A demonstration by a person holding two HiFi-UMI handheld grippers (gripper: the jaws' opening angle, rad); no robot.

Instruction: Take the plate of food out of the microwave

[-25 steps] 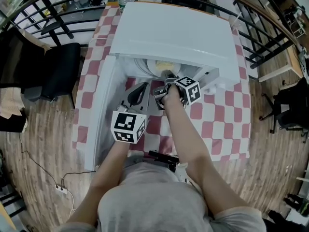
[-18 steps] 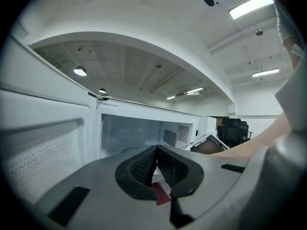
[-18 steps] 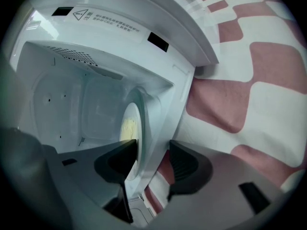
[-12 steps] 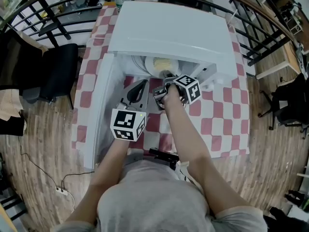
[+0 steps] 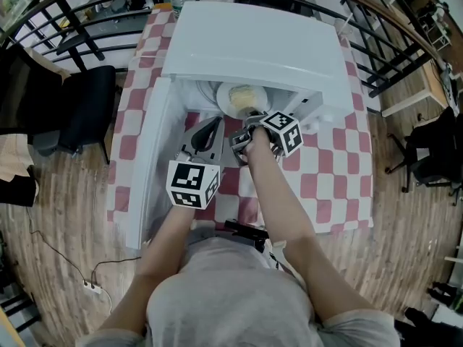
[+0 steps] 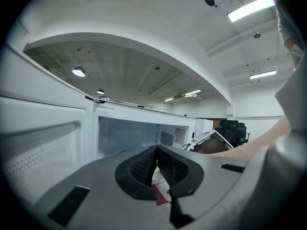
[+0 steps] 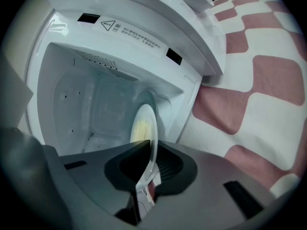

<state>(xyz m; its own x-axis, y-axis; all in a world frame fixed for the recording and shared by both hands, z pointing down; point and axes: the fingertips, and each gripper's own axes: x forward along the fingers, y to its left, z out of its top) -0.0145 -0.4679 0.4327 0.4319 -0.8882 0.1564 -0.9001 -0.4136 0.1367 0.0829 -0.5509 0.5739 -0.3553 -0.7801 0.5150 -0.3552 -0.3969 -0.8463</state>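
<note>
Head view: R claw [image 5: 250, 116] wider before, now closing on plate [image 5: 223, 97] rim; L claw [image 5: 214, 128] together, empty.

The head view looks steeply down from above the person onto the microwave [image 5: 253, 45] and the checked desk [image 5: 329, 179]. The left gripper view sits low before the microwave, tilted up toward the ceiling [image 6: 144, 75]. The right gripper view peers closely into the cavity (sharing the plate [image 7: 145, 121] with the head view).

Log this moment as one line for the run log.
right tongs: closing on plate rim | plate: yellow food, inside microwave | left tongs: shut, empty | door: open
</note>
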